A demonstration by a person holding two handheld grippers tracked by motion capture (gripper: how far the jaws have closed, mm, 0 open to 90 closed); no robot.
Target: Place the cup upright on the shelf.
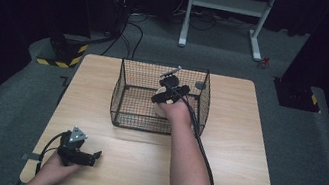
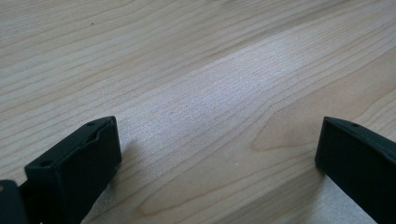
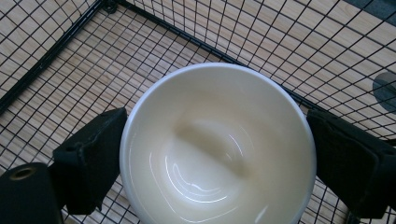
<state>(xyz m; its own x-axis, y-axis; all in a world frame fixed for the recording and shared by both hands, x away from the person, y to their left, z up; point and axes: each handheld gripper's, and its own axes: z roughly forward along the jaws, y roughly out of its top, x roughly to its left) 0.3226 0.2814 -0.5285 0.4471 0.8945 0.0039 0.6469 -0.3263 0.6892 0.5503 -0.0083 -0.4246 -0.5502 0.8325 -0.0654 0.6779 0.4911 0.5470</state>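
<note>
A black wire basket (image 1: 124, 91) stands on the far middle of the wooden table (image 1: 244, 151). Inside it is a white bowl (image 3: 215, 154), upright and empty, also seen under the hand as a pale bowl (image 1: 162, 108). My right gripper (image 1: 171, 92) reaches down into the basket; in the right gripper view this gripper (image 3: 217, 135) has one jaw pressed on each side of the bowl's rim. My left gripper (image 1: 93, 156) rests near the table's front left corner, and in its own view this gripper (image 2: 217, 140) is open with bare wood between the jaws.
The basket's wire walls (image 3: 289, 51) close in tightly around the bowl. A small dark round mark (image 1: 199, 84) lies on the table behind the basket. Beyond the table stand a white metal frame (image 1: 228, 4), cables and a hazard-striped base (image 1: 65, 53).
</note>
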